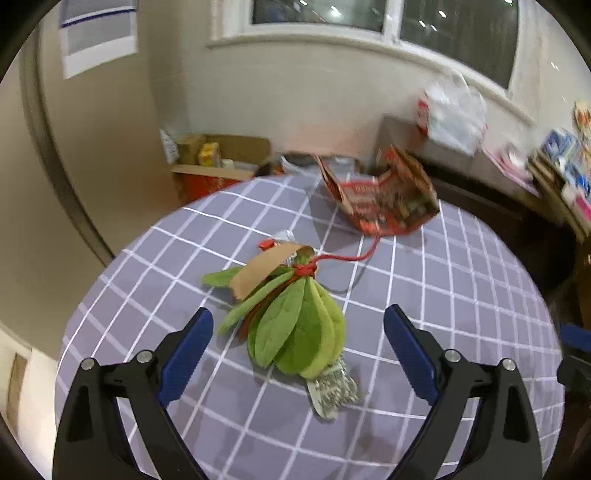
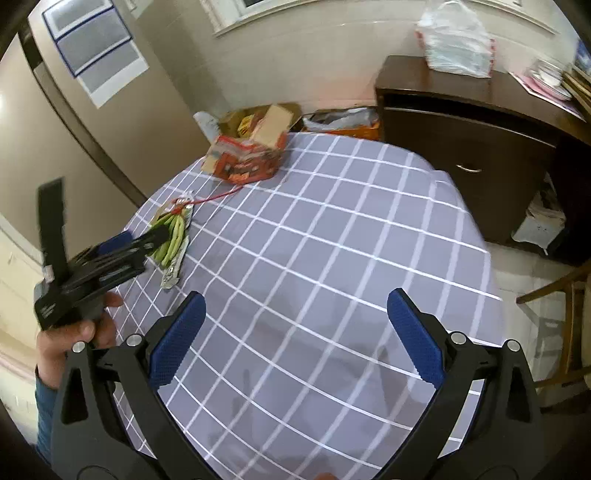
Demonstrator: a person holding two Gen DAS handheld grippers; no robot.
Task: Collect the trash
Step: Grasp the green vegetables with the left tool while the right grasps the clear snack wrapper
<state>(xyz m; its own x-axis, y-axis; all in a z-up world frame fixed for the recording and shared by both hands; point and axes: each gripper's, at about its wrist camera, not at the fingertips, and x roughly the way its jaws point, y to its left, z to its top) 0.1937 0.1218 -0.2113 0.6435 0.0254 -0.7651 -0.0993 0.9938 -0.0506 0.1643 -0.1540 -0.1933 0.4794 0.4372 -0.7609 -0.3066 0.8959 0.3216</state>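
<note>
Hovering wide open, the left gripper (image 1: 298,345) frames the leaf bundle (image 1: 295,332) lying on the table (image 1: 461,295); the right gripper (image 2: 295,332) gapes wide over bare cloth, bundle well apart.

I see even indoor light, ceiling lamps reflected in the dark window (image 1: 458,33), soft shadows on the desk (image 2: 351,229), motion-blurred clutter, fisheye-bent edges.
</note>
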